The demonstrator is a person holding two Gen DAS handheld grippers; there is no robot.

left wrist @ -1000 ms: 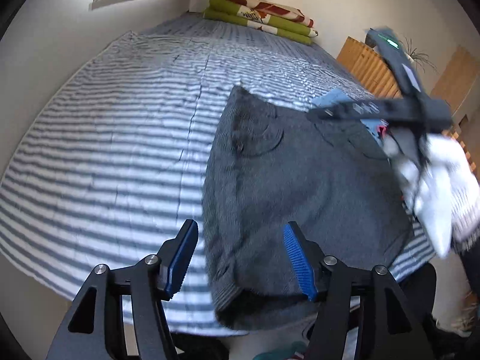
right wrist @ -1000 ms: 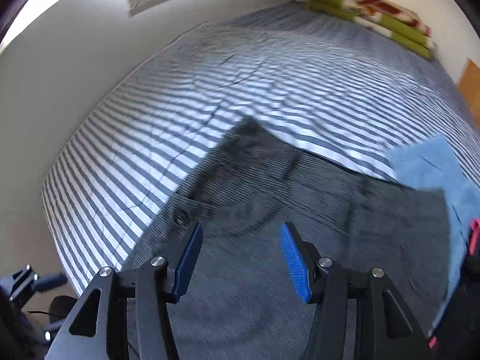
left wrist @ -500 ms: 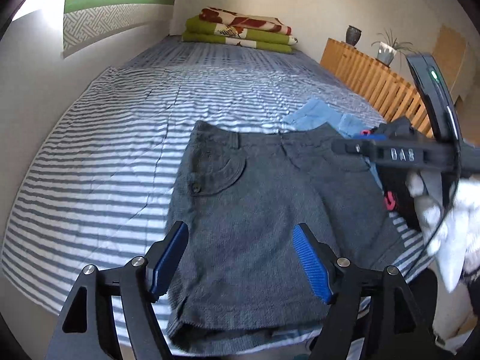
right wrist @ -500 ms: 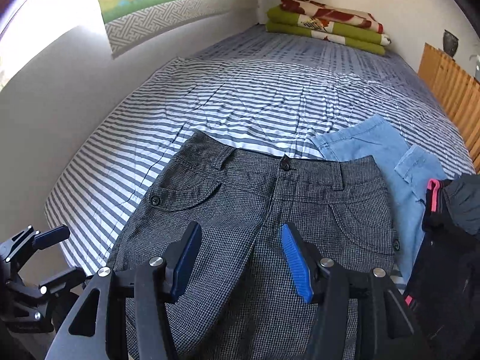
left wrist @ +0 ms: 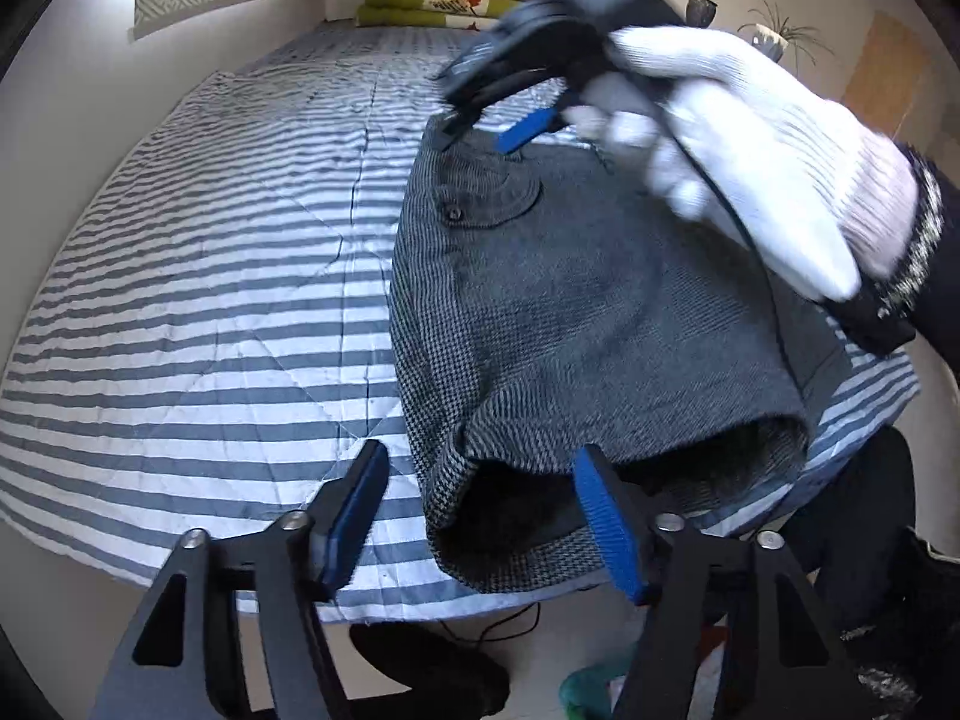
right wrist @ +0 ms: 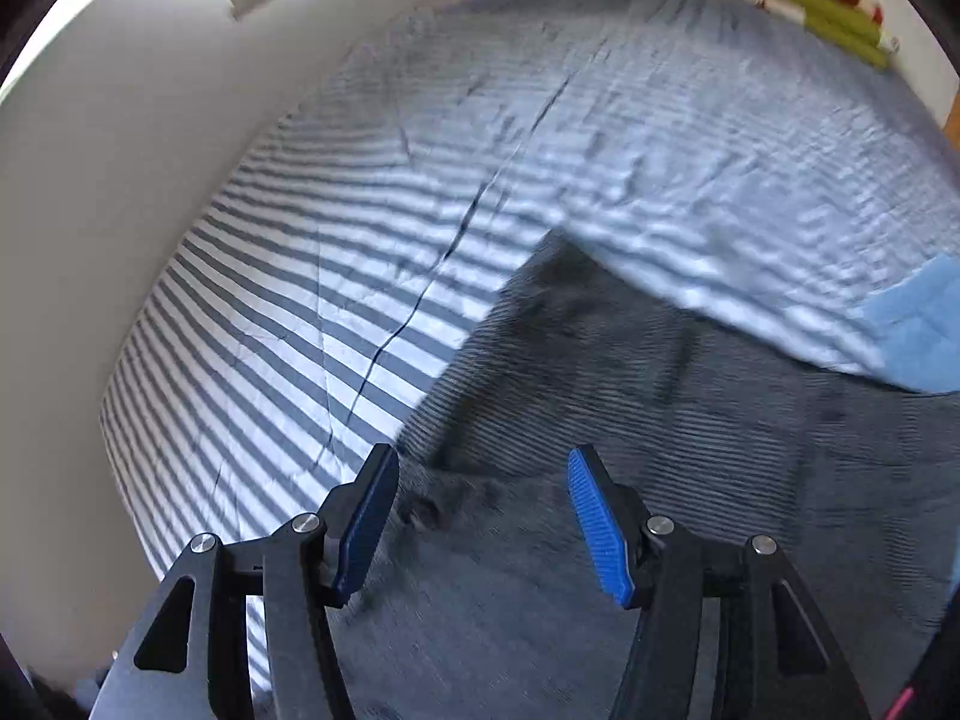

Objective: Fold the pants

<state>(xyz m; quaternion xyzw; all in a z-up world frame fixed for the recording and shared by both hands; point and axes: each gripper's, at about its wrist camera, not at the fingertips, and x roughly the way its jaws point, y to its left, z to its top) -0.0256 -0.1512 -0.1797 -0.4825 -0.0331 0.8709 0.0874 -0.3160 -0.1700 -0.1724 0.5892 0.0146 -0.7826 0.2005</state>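
Right-wrist view: grey pants [right wrist: 660, 432] motion-blurred, weave unreadable. Blue garment [right wrist: 918, 324] cut off at right edge. Left-wrist view: gloved hand [left wrist: 750, 144] blurred, upper right.

Pants [left wrist: 576, 300]: seemingly coarse woven cloth

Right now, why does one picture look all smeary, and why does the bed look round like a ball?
Right wrist view: motion blur smears the grey pants and the striped bedcover. Left wrist view: the pants are sharp, only the gloved hand with its hand-held gripper is blurred. Both views: the fisheye lens bends the flat bed, and dark corners ring each picture.
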